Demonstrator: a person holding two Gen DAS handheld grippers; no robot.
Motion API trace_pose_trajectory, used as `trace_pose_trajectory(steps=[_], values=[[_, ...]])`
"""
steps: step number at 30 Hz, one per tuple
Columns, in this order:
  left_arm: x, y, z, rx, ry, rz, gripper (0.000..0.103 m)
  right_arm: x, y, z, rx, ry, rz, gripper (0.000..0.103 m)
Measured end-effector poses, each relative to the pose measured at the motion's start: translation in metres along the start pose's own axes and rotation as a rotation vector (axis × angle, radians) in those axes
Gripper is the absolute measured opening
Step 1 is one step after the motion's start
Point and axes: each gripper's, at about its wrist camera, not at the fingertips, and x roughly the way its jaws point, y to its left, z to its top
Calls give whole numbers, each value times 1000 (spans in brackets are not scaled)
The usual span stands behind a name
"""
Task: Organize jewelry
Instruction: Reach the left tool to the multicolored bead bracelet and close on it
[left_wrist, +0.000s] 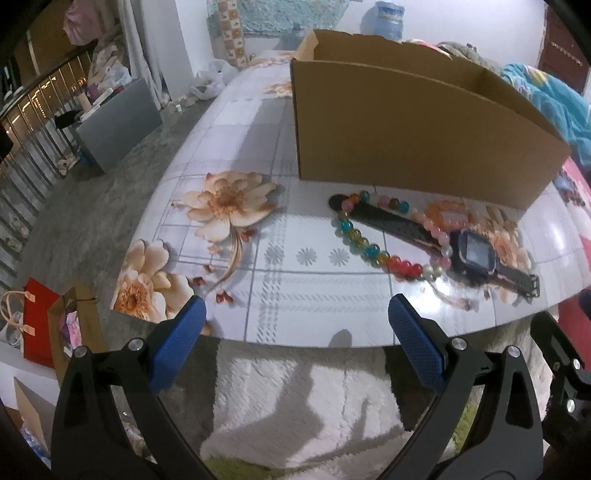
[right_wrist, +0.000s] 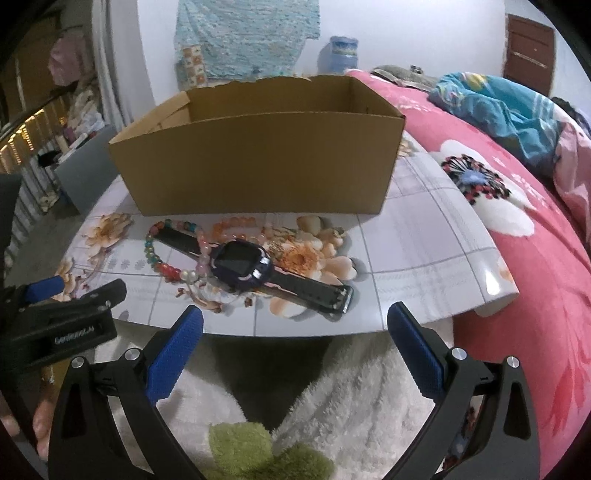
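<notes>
I see my left gripper (left_wrist: 295, 325) with its blue pads spread wide and nothing between them, held just short of the near edge of a floral-printed table (left_wrist: 229, 122). Ahead of it and to its right lies a string of multicoloured beads (left_wrist: 364, 243), looped on the tabletop. A black smartwatch (left_wrist: 476, 254) rests across that loop, its strap running through the beads and its square face further to the right. Beyond both, straight ahead, stands an open cardboard box (left_wrist: 406, 125), upright, just behind the jewellery.

My right gripper (right_wrist: 295, 328) is likewise spread apart and holding nothing, also just short of the table's near edge. From here the smartwatch (right_wrist: 242, 264) lies directly ahead and slightly left, with the beads (right_wrist: 166, 258) further left and the cardboard box (right_wrist: 258, 158) behind them. An orange bead bracelet (right_wrist: 234, 223) sits between watch and box. The left gripper's black frame shows at far left, level with this tool. A pink bedspread (right_wrist: 517, 258) lies to the right.
</notes>
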Motion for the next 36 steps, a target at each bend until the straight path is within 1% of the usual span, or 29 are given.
trace_pose_trajectory(steps=[2,4,6,8,11,13,16,18,19,21,22,24,25,27,28,29,30,32,34,36], values=[[0,3,4,7,-18,-8,96,-2,-1,6,-5,-16,47,97],[-1,6,11,20,-46,-46,96,-4,-1,13,-14,-30,59,97],[-4,10,16,26,-78,-130,96,-4,2,22,-38,-35,71,97],[-9,17,18,21,-123,-230,96,-2,6,29,-55,-33,89,97],[-14,24,24,-11,-177,-281,96,1,13,40,-86,-30,142,97],[-14,27,27,-15,-198,-311,96,3,19,47,-117,-32,166,97],[-9,27,36,-9,-205,-340,96,7,28,55,-164,-27,200,90],[-7,26,39,0,-219,-337,96,11,33,62,-184,-10,234,82],[-5,26,43,6,-220,-332,96,14,35,64,-189,3,247,80],[1,25,51,26,-210,-327,96,24,39,70,-194,41,271,67],[3,25,53,32,-205,-330,96,29,38,71,-195,55,276,64],[8,21,53,47,-199,-332,95,40,41,73,-197,95,295,52],[10,20,54,55,-195,-333,95,45,43,74,-197,111,304,49],[15,17,56,72,-182,-342,90,55,46,77,-203,145,313,40],[17,16,56,80,-173,-350,78,61,48,78,-208,163,314,38],[22,13,56,94,-153,-358,70,68,51,79,-211,190,320,35],[26,10,57,108,-132,-360,68,72,52,80,-212,208,325,31],[33,7,56,125,-115,-359,57,81,56,81,-221,243,338,29],[37,8,57,133,-100,-363,54,89,62,81,-244,268,336,28],[44,7,59,139,-82,-367,49,97,68,80,-266,288,336,28]])
